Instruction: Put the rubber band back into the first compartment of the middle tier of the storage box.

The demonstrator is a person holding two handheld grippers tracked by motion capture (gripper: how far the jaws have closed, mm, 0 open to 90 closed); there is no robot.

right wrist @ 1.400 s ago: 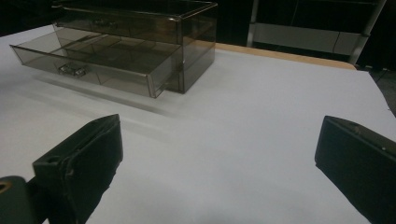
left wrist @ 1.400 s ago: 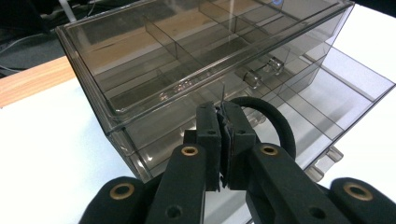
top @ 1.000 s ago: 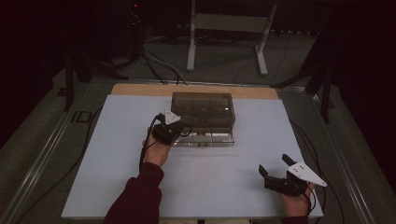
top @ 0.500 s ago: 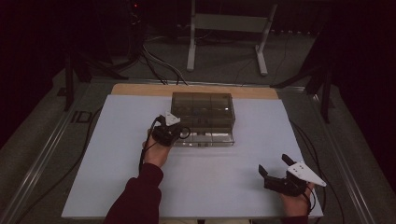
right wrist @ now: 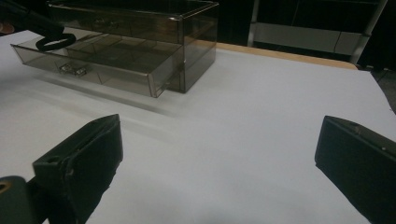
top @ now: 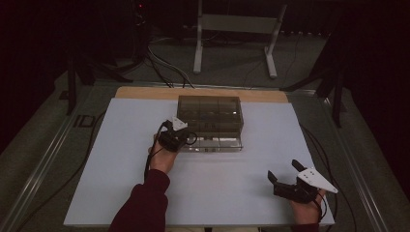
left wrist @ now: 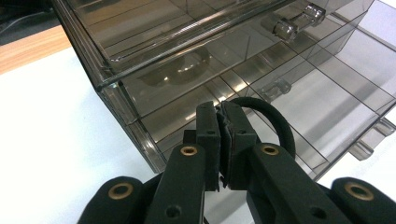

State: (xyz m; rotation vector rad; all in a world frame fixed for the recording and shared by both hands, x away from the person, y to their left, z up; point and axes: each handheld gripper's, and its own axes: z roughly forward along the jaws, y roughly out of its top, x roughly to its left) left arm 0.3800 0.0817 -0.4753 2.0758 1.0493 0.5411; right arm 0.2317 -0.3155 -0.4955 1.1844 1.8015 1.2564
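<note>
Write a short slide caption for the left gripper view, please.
Left gripper pinches a black hair tie above the open drawer.

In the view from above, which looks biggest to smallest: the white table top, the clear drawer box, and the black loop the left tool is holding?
1. White table top: largest by far.
2. Clear drawer box: takes up a small part of the table.
3. Black loop: smallest, a small ring pinched in the left tool, above the open bottom drawer.

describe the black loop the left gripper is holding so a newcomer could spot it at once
On the white table stands a smoky clear plastic drawer box, its bottom drawer pulled out. Above that drawer's left end, the left gripper pinches a thin black elastic ring, the only dark loop there.
</note>
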